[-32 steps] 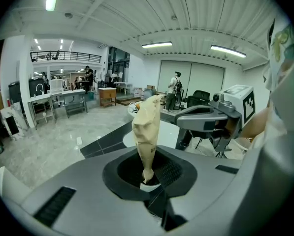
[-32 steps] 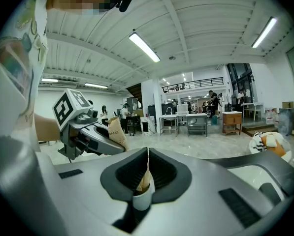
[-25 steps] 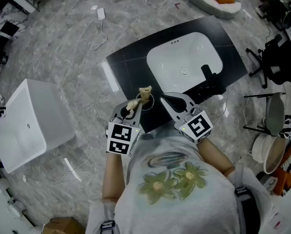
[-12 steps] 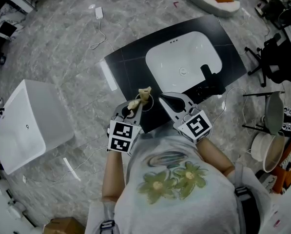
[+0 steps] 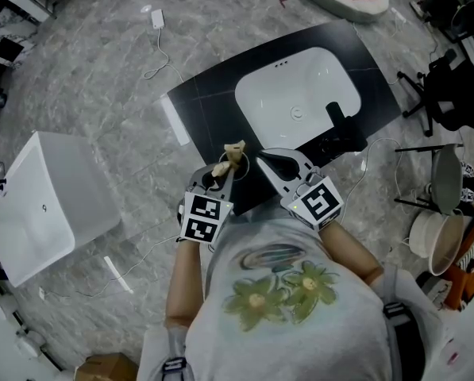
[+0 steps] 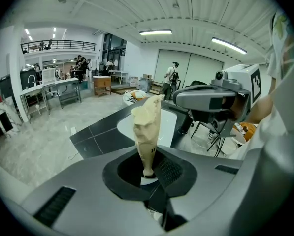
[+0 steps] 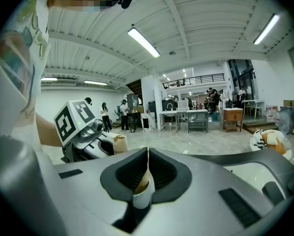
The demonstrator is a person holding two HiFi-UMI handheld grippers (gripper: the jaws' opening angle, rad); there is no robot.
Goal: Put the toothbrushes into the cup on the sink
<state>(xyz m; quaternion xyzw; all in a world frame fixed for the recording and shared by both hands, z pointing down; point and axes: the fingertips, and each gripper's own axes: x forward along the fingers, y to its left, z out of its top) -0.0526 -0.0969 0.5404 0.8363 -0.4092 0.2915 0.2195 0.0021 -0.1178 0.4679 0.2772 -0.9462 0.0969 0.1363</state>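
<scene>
Cream paper, crumpled to a cone, wraps the toothbrush packet (image 6: 147, 127), which the left gripper (image 6: 149, 173) pinches upright at its foot. It is above the black counter's (image 5: 209, 109) near edge, short of the white sink (image 5: 300, 78). The right gripper (image 7: 147, 166), just beside, has its jaws closed on a thin tan-and-white paper scrap (image 7: 141, 191).

Glossy white basin (image 5: 316, 82), matt black countertop (image 5: 209, 109); crinkled paper wrapper (image 6: 147, 127), smooth paper strip (image 7: 143, 196)

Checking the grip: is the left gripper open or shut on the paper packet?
Shut on it. The left gripper pinches the base of the paper packet, which stands up between its jaws.
</scene>
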